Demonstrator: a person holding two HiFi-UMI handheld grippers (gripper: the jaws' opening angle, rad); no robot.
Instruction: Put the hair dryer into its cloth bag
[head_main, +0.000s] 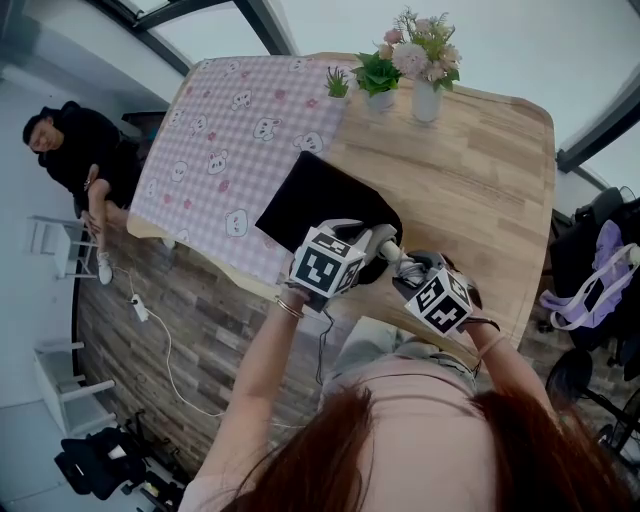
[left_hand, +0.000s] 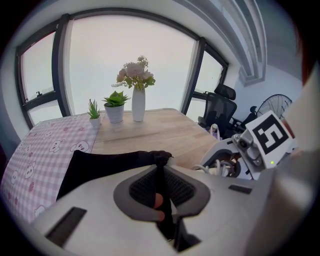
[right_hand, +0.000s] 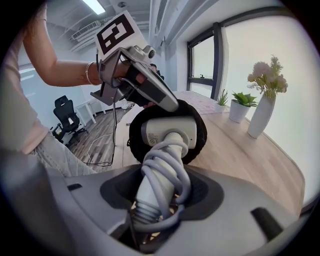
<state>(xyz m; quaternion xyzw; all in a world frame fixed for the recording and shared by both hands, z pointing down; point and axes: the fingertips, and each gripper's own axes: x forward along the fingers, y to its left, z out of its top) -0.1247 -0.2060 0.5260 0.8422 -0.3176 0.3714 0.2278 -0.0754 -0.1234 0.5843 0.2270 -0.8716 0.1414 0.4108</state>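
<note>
The wooden surface (head_main: 480, 170) carries the black cloth bag (head_main: 320, 195), which lies flat with its mouth toward you at the near edge. Your left gripper (left_hand: 161, 172) is closed on a thin fold of the bag's rim and holds the mouth up. That pinch is small. If the fabric slips out, the mouth will likely collapse, and the dryer's head would then push the whole bag along the surface instead of entering. The hair dryer (right_hand: 167, 132) sits head-first just inside the mouth, its handle clamped in your right gripper (right_hand: 160, 200). It is pale grey, with a blocky head and a smooth, tapering handle. Its cord (right_hand: 175, 165) is looped loosely around the handle, and a loop could catch on the rim.
</note>
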